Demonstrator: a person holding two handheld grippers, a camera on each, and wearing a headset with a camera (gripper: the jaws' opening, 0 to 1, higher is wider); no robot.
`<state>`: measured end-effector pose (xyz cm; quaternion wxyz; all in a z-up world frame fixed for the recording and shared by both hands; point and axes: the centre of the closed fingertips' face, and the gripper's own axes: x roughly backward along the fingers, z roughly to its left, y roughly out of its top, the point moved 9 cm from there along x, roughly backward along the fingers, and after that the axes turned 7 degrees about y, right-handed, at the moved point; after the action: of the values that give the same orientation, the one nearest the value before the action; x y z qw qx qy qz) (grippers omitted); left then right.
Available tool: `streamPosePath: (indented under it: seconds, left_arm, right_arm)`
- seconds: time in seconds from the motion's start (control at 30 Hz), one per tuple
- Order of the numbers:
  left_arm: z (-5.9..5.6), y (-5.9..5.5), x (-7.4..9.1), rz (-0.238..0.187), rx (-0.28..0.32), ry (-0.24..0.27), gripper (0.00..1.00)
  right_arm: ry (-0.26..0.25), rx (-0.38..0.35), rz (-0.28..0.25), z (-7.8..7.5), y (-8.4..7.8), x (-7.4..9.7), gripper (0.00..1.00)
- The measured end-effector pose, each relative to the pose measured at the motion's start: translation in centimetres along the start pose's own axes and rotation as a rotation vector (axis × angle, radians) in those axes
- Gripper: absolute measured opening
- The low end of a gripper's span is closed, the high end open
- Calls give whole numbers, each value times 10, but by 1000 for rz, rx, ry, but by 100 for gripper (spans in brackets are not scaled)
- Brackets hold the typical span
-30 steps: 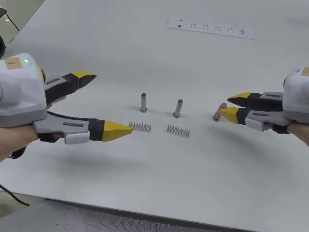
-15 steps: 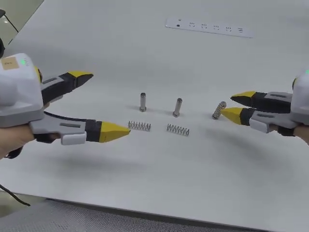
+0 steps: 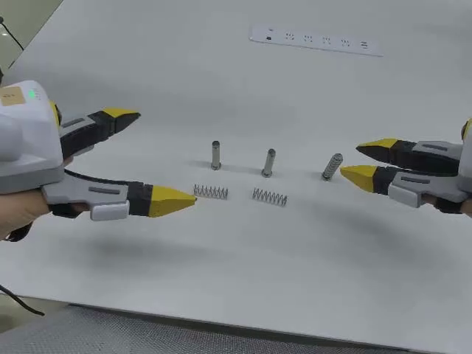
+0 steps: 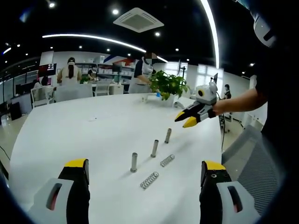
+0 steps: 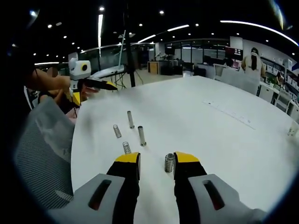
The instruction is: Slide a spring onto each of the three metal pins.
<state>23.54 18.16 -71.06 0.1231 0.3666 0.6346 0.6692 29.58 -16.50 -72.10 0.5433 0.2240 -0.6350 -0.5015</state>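
Three metal pins stand upright in a left-to-right row on the white table [image 3: 243, 273]. The left pin [image 3: 216, 155] and middle pin [image 3: 270, 162] are bare. The right pin [image 3: 332, 167] wears a spring along its length, and its top leans slightly right in the head view. Two loose springs lie flat just nearer than the bare pins, long axes running left to right: one spring [image 3: 211, 192] before the left pin, the other spring [image 3: 270, 197] before the middle pin. The left gripper [image 3: 164, 156] hovers left of the row, jaws spread wide and empty. The right gripper [image 3: 351, 160] has its jaws narrowly apart, holding nothing. A second ago its lower tip overlapped the sprung pin's base; it has since drawn back rightward, so the tips now sit just beside that pin. Pins and springs have not moved
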Motion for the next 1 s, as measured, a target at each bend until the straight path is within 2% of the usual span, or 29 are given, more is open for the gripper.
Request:
streamPosePath:
  seconds: [0.5,1.0]
  left_arm:
    - [-1,-3,2,7,5,1,96]
    - [-1,-6,3,16,6,-3,96]
  right_arm:
    - [28,7,6,13,-4,-1,25]
    - [116,52,22,30,3,-28,24]
